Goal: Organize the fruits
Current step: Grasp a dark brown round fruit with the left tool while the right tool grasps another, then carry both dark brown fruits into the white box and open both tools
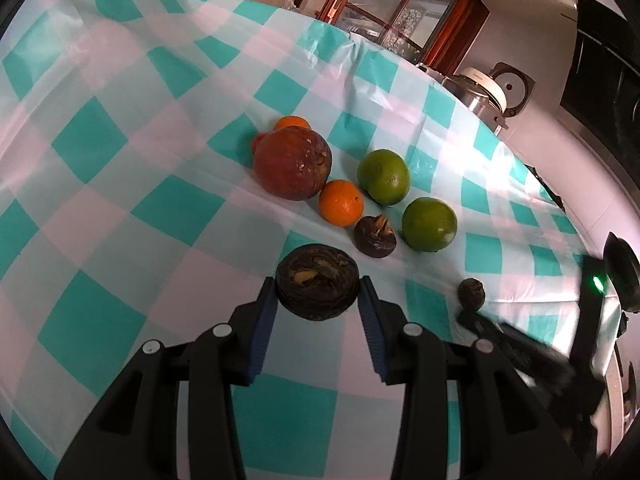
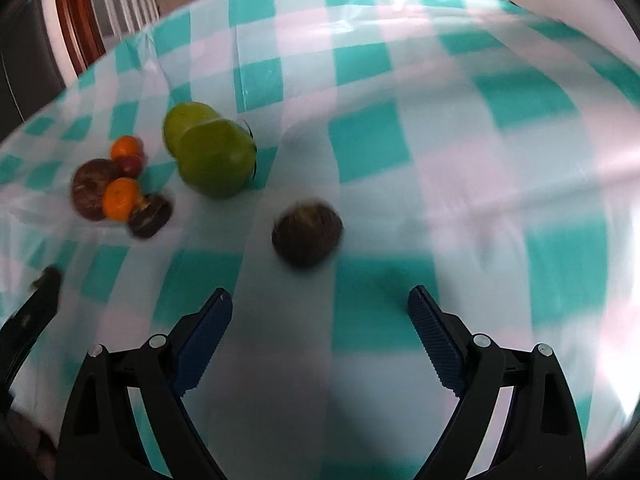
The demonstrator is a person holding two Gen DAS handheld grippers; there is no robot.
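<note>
In the left wrist view my left gripper is shut on a dark brown round fruit, held between its blue pads. Beyond it lie a big reddish-brown fruit, two oranges, two green limes and a dark brown fruit. A small dark fruit lies to the right, by my right gripper. In the right wrist view my right gripper is open and empty, just short of that dark fruit. The limes and the fruit cluster lie to the left.
A teal and white checked cloth covers the table. Past its far edge stand a metal pot with a white lid, a wooden glass-door frame and a dark appliance. The left gripper's tip shows at the right wrist view's left edge.
</note>
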